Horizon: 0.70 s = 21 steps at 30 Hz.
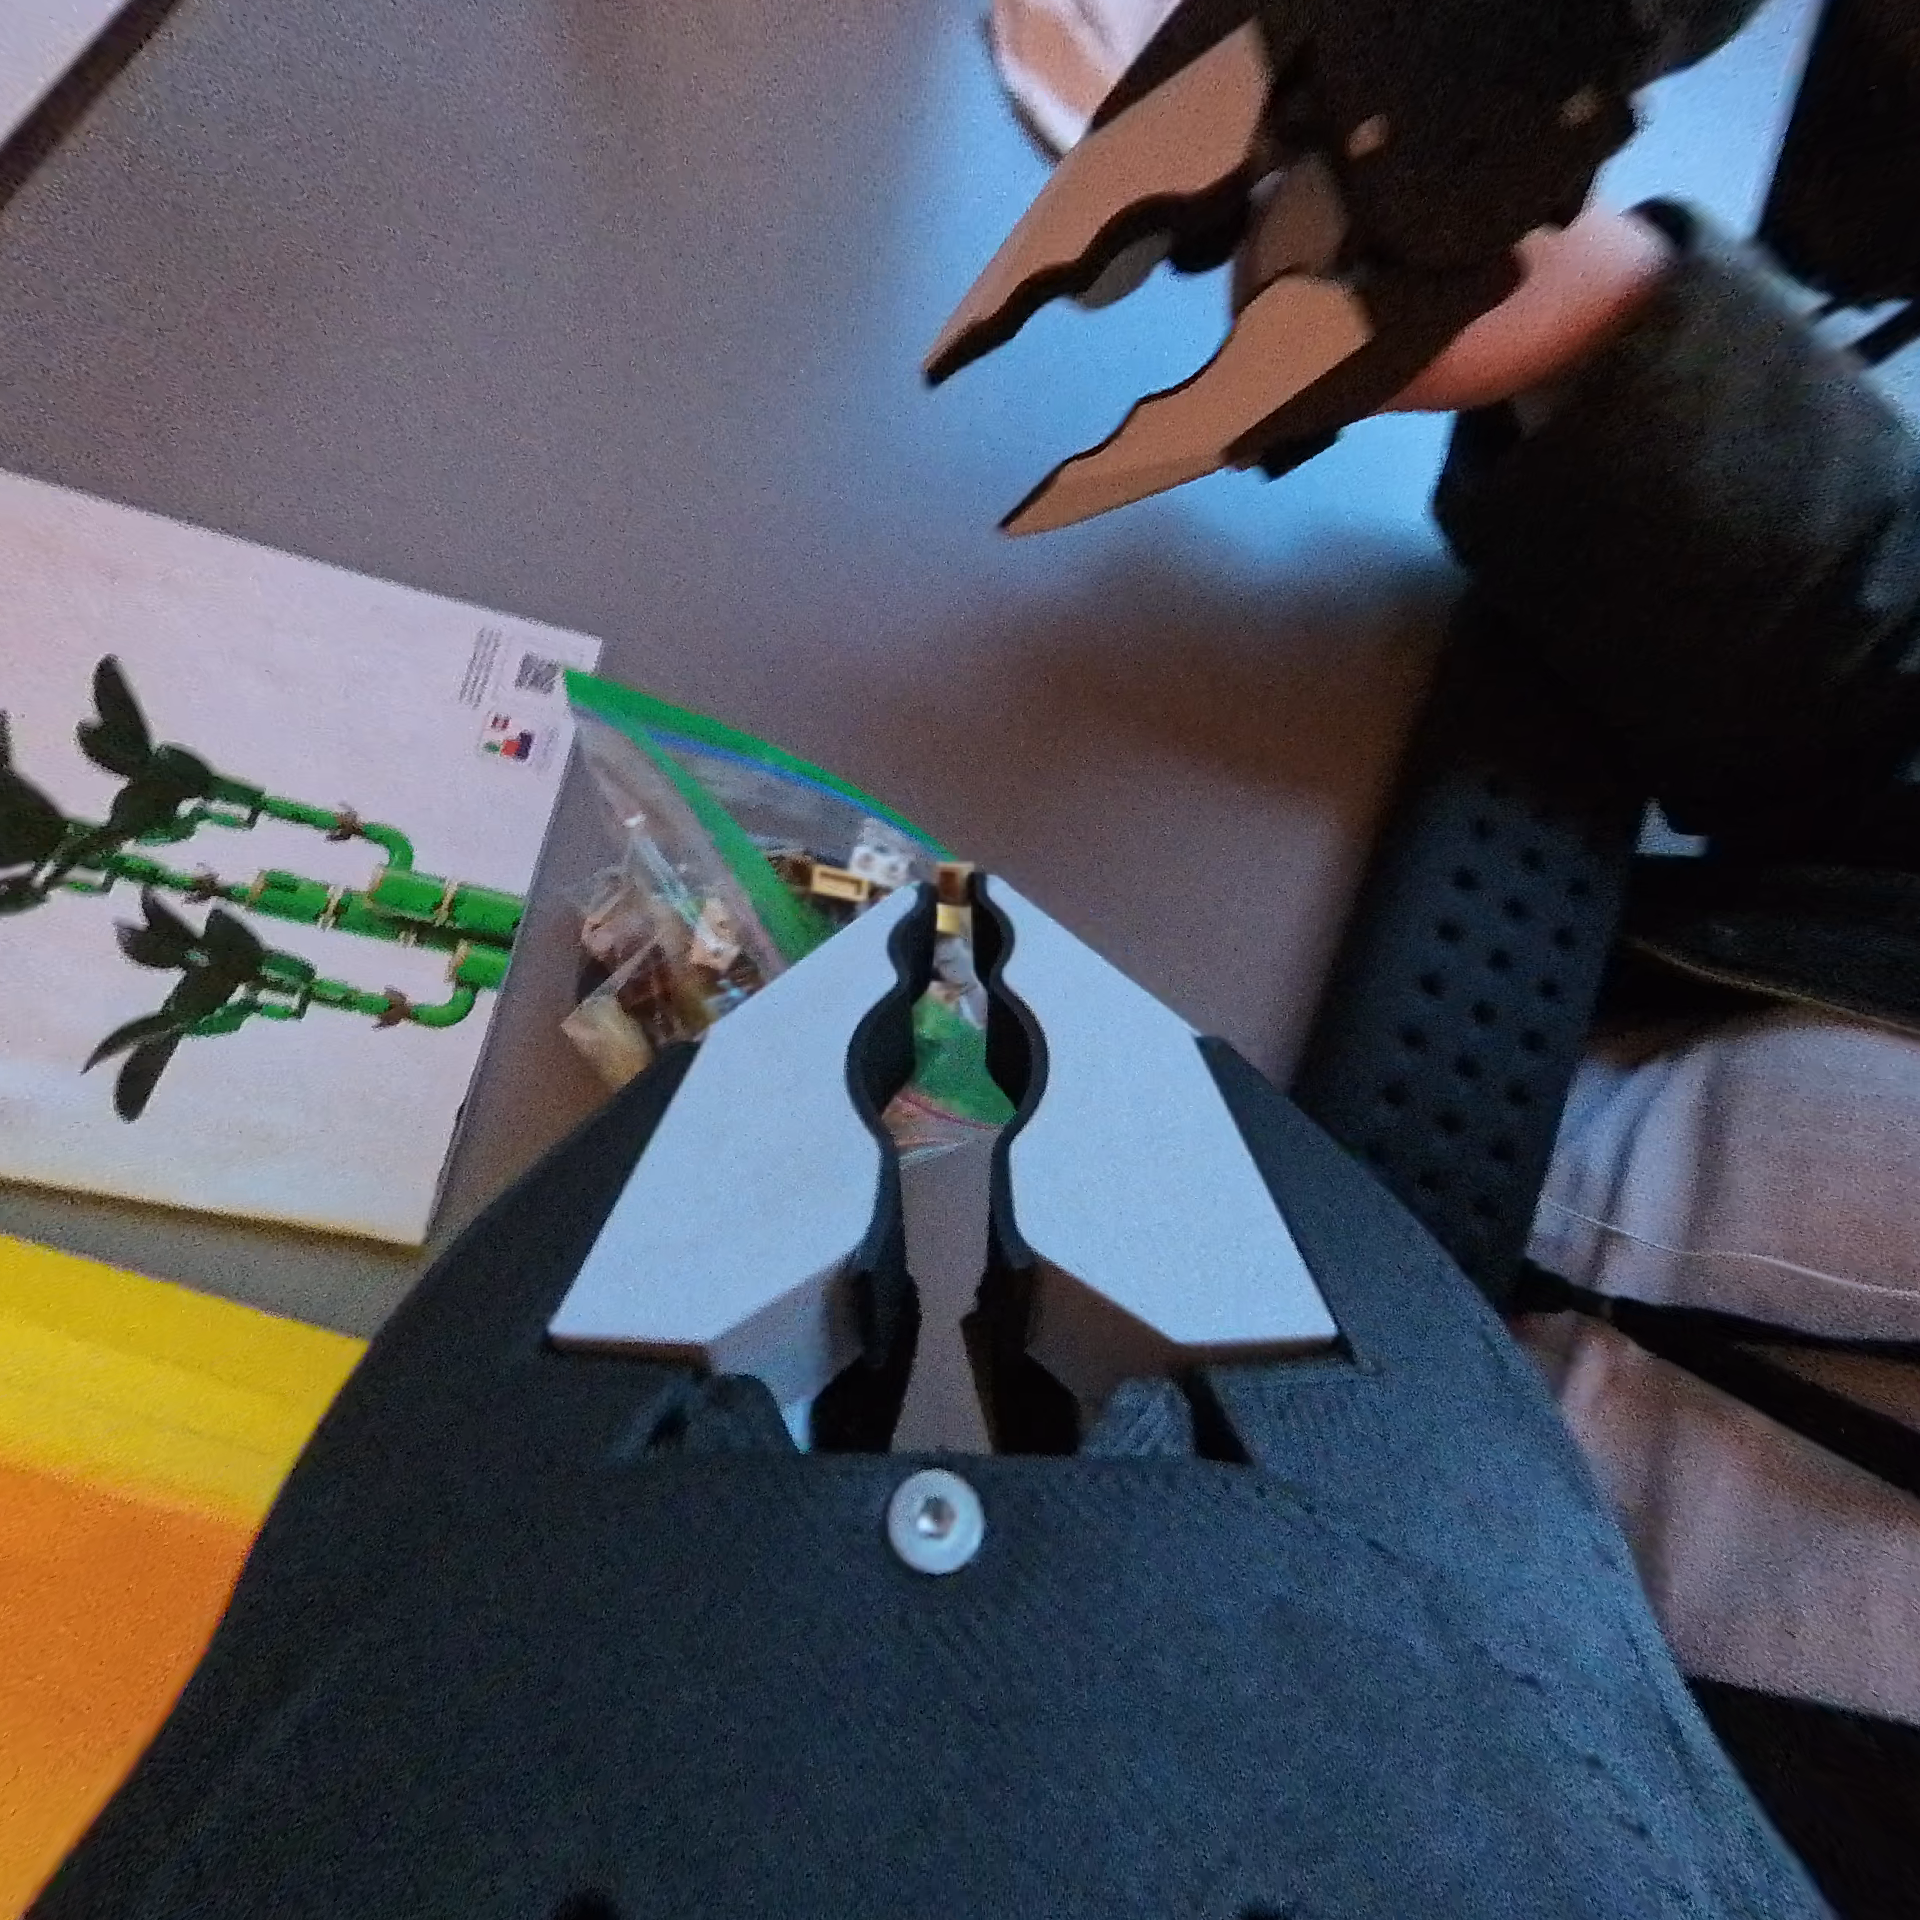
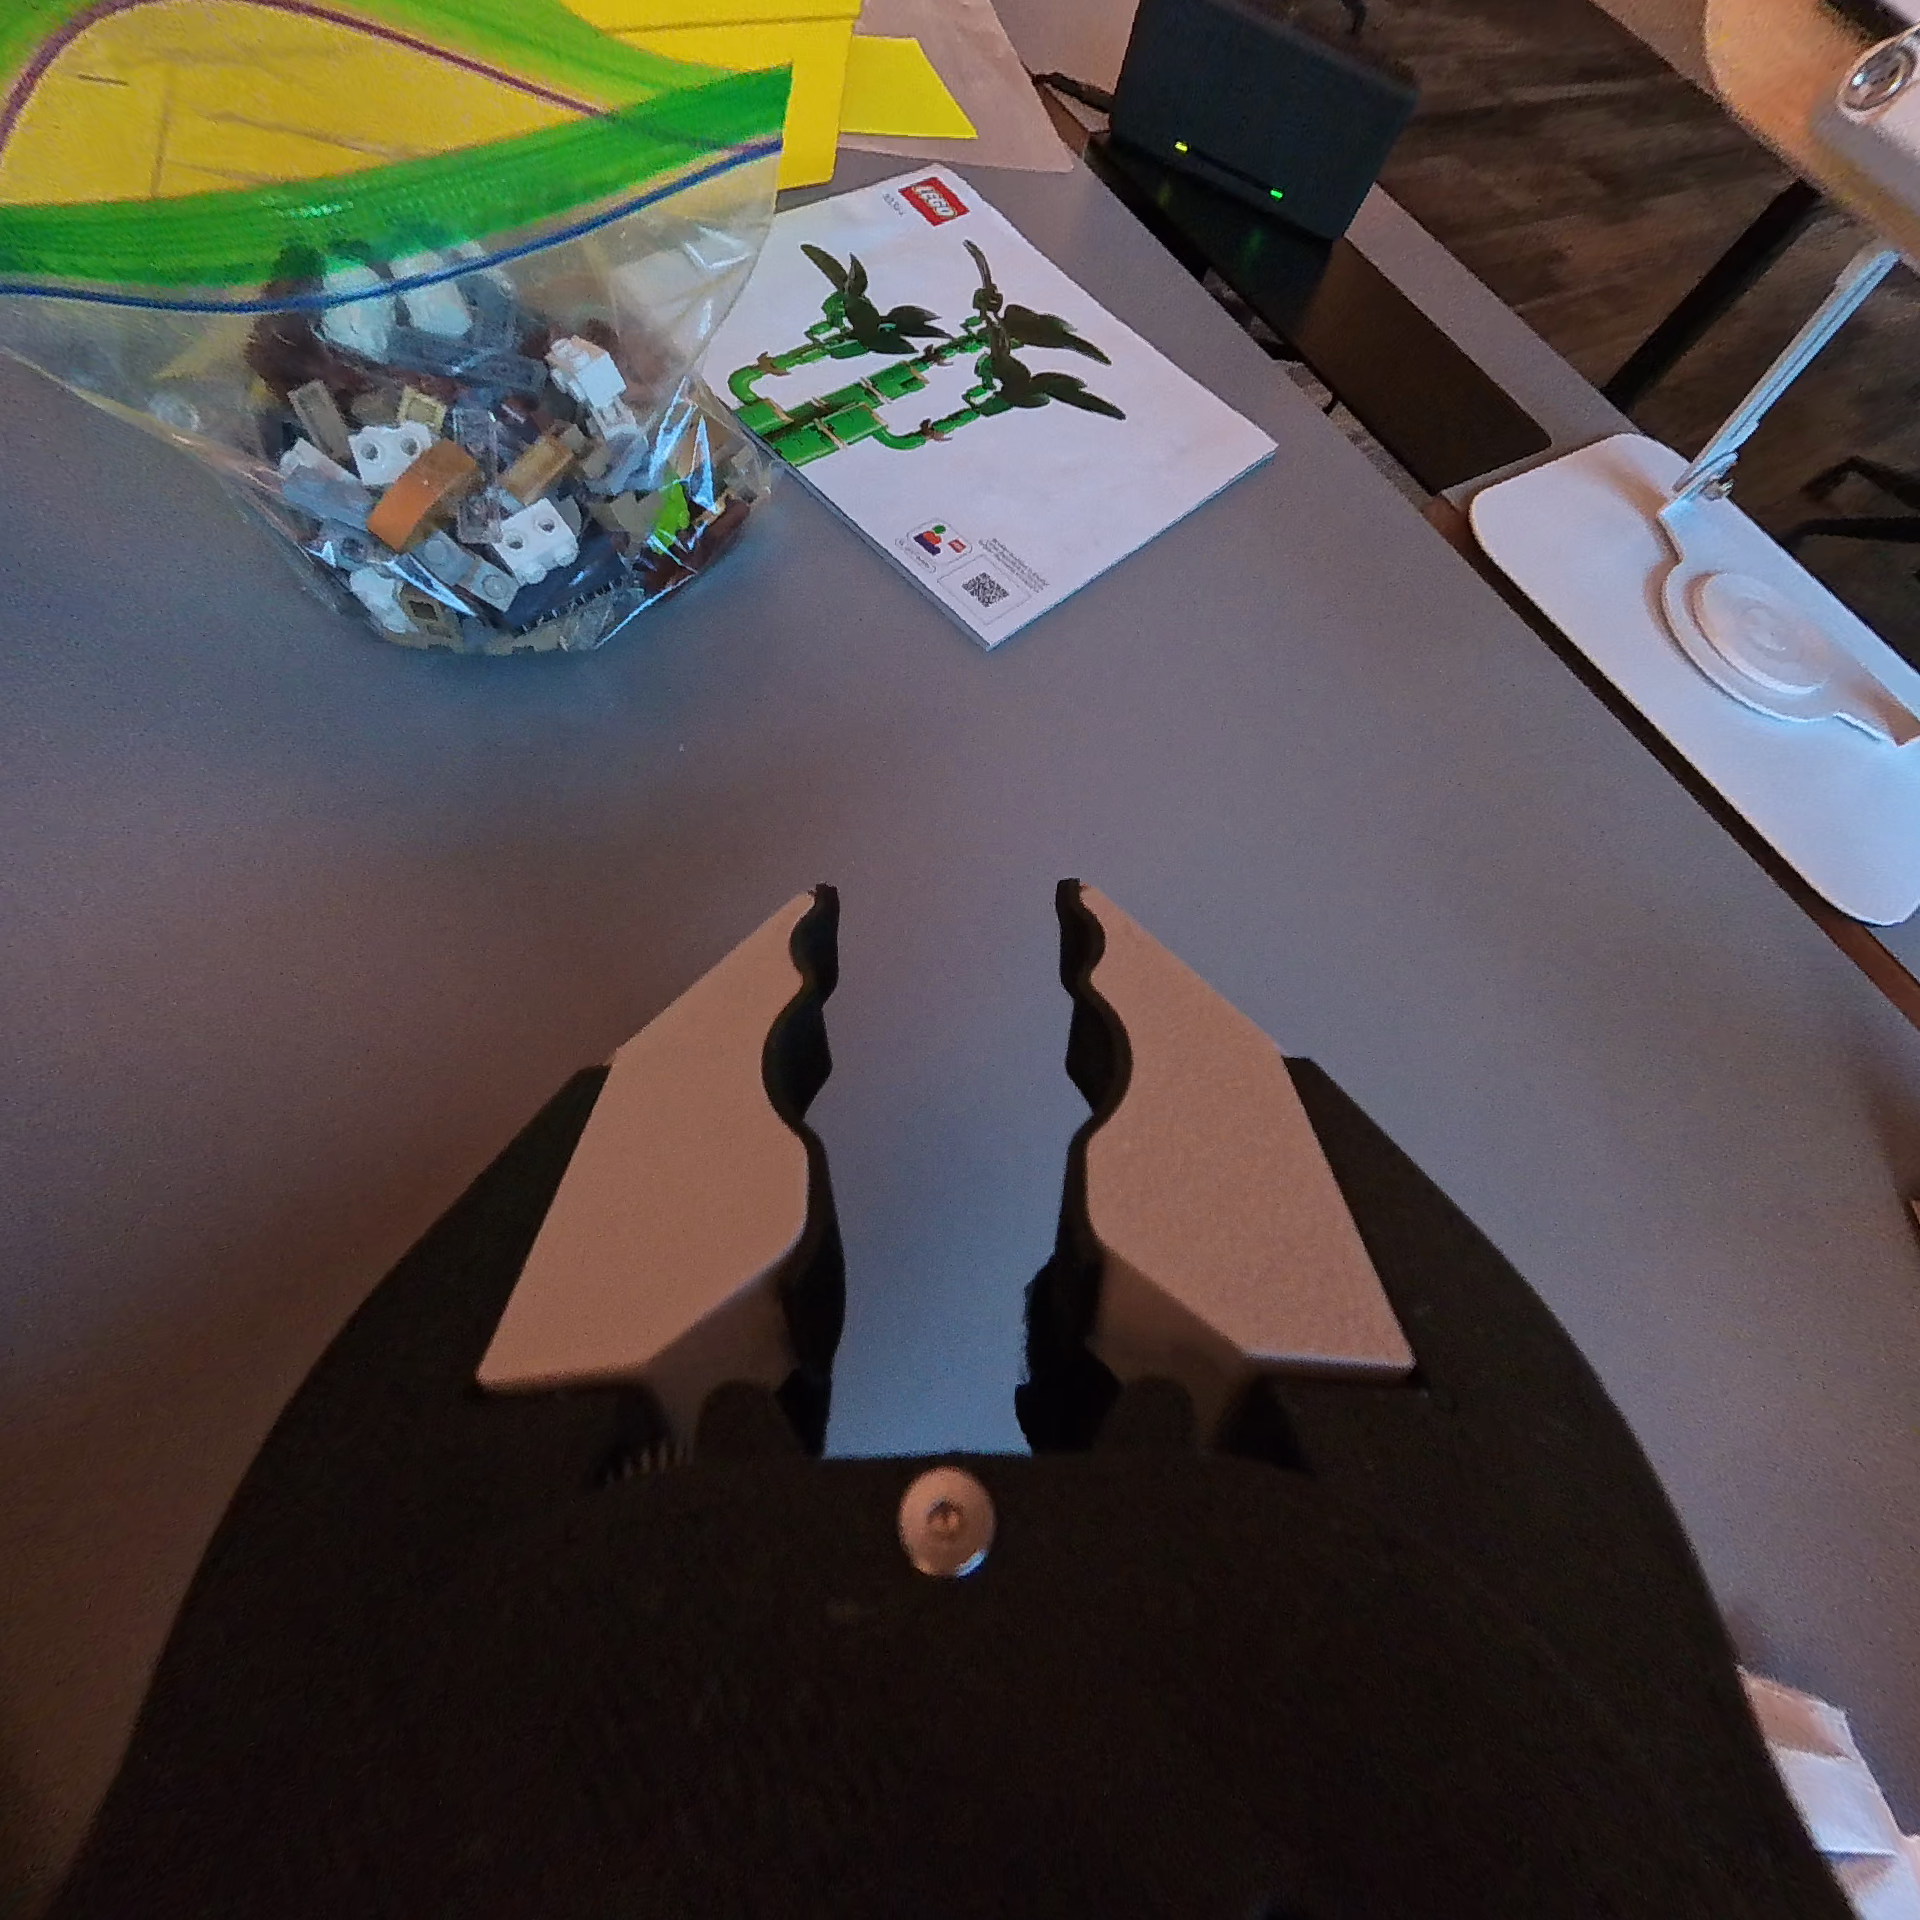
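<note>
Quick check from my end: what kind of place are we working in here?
Probably a desk or hobby table indoors. A grey tabletop holds a zip bag of toy bricks and a building-instruction booklet, with a white desk lamp base at the edge.

Left claw [image 1: 951, 891] pinches a small tan brick [image 1: 951, 902] above the clear zip bag [image 2: 416, 416] of bricks.

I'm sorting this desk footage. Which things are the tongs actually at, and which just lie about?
At the tongs:
- left tongs, nearly closed, tips at the bag of bricks; grip unclear
- right tongs, open, over the table

Lying about:
- booklet
- yellow sheets
- black box
- white lamp base
</note>
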### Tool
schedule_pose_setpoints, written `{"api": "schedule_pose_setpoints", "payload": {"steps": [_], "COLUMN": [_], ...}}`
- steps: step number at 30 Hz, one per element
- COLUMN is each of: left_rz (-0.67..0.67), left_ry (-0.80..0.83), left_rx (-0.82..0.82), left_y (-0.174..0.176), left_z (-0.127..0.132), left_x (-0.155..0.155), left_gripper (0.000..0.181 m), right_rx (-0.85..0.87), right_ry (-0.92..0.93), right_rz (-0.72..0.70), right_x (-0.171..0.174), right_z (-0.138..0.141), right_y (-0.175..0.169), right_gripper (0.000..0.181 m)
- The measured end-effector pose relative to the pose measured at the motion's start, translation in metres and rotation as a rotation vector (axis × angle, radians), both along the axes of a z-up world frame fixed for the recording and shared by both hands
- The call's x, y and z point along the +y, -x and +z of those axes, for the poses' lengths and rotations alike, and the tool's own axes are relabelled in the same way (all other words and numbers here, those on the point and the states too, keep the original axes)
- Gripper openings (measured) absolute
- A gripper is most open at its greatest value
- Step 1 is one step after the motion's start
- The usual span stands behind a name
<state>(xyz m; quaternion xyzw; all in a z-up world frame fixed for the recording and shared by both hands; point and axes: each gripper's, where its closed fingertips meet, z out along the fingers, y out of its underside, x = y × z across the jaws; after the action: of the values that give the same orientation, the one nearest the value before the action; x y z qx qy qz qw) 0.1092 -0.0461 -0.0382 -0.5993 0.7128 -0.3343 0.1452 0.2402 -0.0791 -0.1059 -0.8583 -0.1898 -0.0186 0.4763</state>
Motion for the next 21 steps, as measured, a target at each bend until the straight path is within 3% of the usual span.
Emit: {"api": "schedule_pose_setpoints", "payload": {"steps": [4,8,12,15,16,18,21], "left_rz": [0.033,0.083,0.121,0.227,0.285,0.361,0.454], "left_ry": [-0.015,-0.048,-0.091,-0.253,-0.309,-0.319,-0.227], "left_rx": [0.119,0.058,-0.016,-0.007,0.042,0.278,0.609], "left_y": [-0.001,0.0,0.017,0.061,0.083,0.141,0.202], "left_z": [-0.023,-0.007,0.022,0.033,0.03,0.004,-0.037], "left_x": [0.009,0.023,0.043,0.093,0.115,0.143,0.16], "left_gripper": [0.007,0.033,0.032,0.019,0.023,0.032,0.011], "right_rx": [-0.004,-0.025,-0.031,-0.029,-0.026,-0.025,-0.034], "right_ry": [-0.008,0.001,-0.003,-0.01,-0.015,-0.02,-0.013], "right_rz": [0.005,0.009,0.01,0.005,0.006,0.007,0.015], "right_x": [-0.001,-0.002,-0.002,-0.002,-0.003,-0.003,-0.002], "right_z": [0.002,0.001,0.002,0.005,0.006,0.007,0.006], "right_y": [0.001,0.002,0.002,0.001,0.001,0.002,0.004], "right_gripper": [0.042,0.042,0.042,0.042,0.042,0.042,0.042]}}
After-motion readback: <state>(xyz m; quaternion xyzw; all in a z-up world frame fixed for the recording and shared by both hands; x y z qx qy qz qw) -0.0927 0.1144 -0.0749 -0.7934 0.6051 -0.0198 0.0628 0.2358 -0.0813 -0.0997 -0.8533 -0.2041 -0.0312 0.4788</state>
